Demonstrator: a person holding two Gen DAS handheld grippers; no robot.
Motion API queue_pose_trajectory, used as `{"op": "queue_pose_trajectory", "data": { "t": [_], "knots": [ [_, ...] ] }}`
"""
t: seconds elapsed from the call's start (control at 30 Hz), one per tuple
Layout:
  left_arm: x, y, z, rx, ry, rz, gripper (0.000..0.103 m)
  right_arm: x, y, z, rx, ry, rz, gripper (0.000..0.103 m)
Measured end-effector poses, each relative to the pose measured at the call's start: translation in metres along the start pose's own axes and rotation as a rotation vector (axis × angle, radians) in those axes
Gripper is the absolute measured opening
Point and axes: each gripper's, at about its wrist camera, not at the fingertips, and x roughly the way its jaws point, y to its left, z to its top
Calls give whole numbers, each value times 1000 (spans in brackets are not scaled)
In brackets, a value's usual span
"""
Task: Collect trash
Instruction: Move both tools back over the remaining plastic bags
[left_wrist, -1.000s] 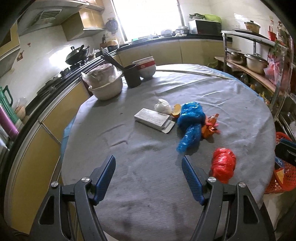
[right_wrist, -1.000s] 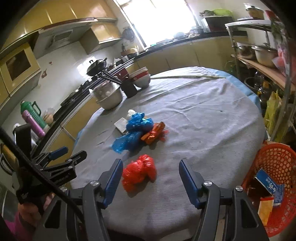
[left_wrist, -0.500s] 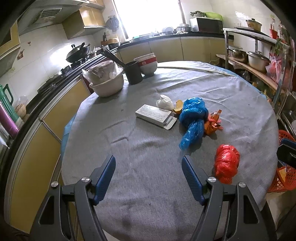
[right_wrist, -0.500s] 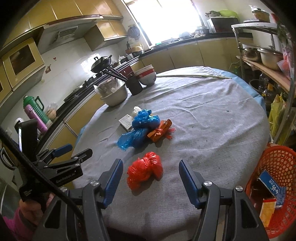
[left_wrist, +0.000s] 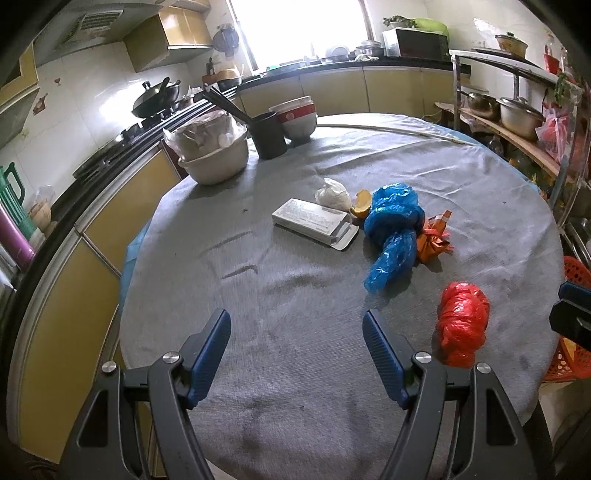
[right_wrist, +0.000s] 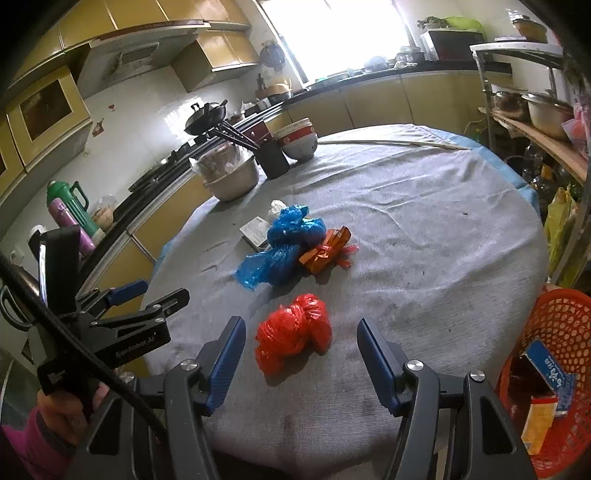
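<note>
A round tabletop (right_wrist: 424, 229) under a grey cloth carries everything. At its far left edge stand a cream basin (left_wrist: 216, 162), a stack of red-banded bowls (left_wrist: 295, 118) and a dark cup (left_wrist: 269, 134) of chopsticks. Beyond the near right edge an orange basket (right_wrist: 554, 332) holds cartons. Around the tabletop's middle lie the trash: a blue plastic bag (right_wrist: 284, 247), a flat white box (left_wrist: 312, 221), an orange wrapper (right_wrist: 325, 251) touching the blue bag, and a white wad (left_wrist: 332, 194). A red plastic bag (right_wrist: 293, 332) sits closer to the near edge. The right gripper (right_wrist: 301, 352) hangs released, the red bag between its parted fingers, untouched. The left gripper (left_wrist: 297, 354) is released too, over bare cloth by the near left edge.
</note>
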Motion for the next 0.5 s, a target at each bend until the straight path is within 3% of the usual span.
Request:
{"op": "queue_pose_trajectory", "data": {
  "t": [0.3, 0.5],
  "knots": [
    [15, 4, 0, -3, 26, 8, 74, 24, 7, 0, -22, 44, 14, 66],
    [37, 22, 1, -56, 81, 8, 74, 56, 3, 2, 17, 107, 43, 57]
  ]
}}
